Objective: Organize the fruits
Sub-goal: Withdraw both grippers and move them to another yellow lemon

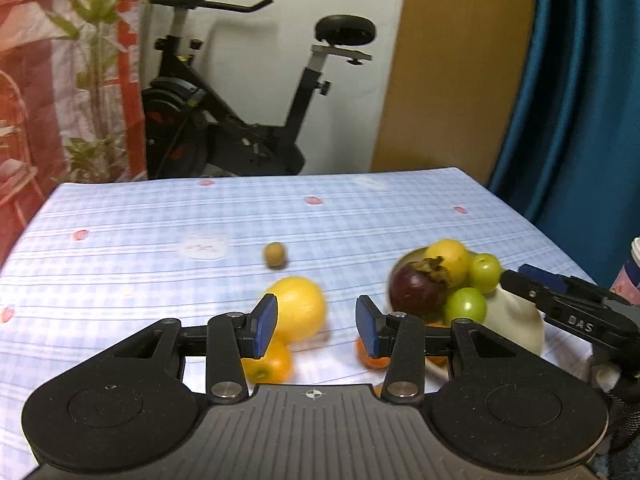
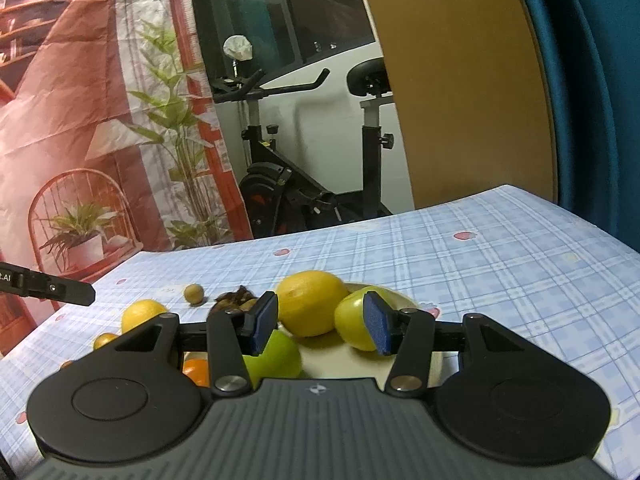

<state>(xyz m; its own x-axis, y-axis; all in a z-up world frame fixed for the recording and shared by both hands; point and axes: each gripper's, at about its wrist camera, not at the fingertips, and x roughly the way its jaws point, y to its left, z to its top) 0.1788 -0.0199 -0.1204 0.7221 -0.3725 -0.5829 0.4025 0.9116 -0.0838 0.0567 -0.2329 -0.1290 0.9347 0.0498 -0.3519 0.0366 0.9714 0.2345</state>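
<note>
— Where's the fruit?
— A dark purple mangosteen (image 1: 418,290), a yellow lemon (image 1: 450,258) and two green plums (image 1: 466,306) fill the pale round plate (image 1: 516,320); a large yellow citrus (image 1: 300,306) lies on the blue checked desk (image 1: 140,240).
— The jaws?
— Left gripper (image 1: 316,322) and right gripper (image 2: 318,324) both parted, empty.

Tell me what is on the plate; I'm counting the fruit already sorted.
On the plate: a lemon, a mangosteen and two green fruits. The left gripper covers its near edge, where something orange shows.
</note>
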